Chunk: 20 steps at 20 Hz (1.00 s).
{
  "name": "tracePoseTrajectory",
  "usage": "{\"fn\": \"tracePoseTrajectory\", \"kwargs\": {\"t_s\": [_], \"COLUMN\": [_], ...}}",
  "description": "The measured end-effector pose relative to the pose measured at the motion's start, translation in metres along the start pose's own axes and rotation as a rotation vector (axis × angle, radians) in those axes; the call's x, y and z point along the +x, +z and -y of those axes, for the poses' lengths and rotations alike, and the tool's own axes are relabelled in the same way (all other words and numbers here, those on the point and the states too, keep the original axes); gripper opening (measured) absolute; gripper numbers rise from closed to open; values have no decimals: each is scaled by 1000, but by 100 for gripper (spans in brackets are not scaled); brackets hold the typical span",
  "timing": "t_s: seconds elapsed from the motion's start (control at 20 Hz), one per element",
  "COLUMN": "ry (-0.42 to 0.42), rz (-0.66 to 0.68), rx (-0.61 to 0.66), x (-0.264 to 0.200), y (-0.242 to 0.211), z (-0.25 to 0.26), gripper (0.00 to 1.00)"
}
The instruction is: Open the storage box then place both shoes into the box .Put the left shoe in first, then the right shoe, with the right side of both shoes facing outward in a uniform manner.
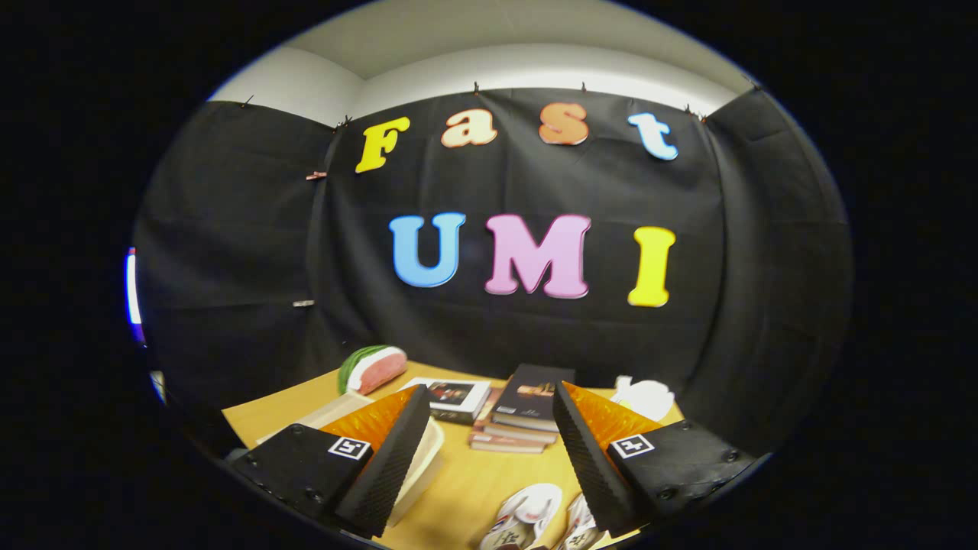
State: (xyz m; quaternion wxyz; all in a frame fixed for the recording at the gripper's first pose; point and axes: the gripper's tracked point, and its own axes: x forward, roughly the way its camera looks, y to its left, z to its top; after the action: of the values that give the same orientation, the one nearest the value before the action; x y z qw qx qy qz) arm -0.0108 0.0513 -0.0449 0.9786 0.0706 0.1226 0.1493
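My gripper (489,405) hangs open above the wooden table (474,481), with nothing between its fingers. Two white shoes (527,516) lie side by side on the table low between the fingers, close to the right finger; the second shoe (578,525) is partly hidden by that finger. A pale, cream-coloured storage box (424,462) sits beside and under the left finger, mostly hidden by it; I cannot tell whether its lid is open or shut.
A stack of books (523,416) lies just beyond the fingertips, with another book (454,397) to its left. A watermelon-slice toy (374,368) rests at the far left of the table. A white object (646,397) sits at the far right by the wall.
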Motion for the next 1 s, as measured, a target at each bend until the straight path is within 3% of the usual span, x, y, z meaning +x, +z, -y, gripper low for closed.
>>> {"fn": "tracePoseTrajectory", "kwargs": {"t_s": [0.25,0.5,0.7,1.0], "ry": [161,322,391,470], "rz": [-153,-429,-596,-765], "rx": [247,517,704,844], "x": [12,29,42,65], "y": [-35,-95,-140,-198], "z": [-23,-49,-63,-93], "gripper": [98,98,98,98]}}
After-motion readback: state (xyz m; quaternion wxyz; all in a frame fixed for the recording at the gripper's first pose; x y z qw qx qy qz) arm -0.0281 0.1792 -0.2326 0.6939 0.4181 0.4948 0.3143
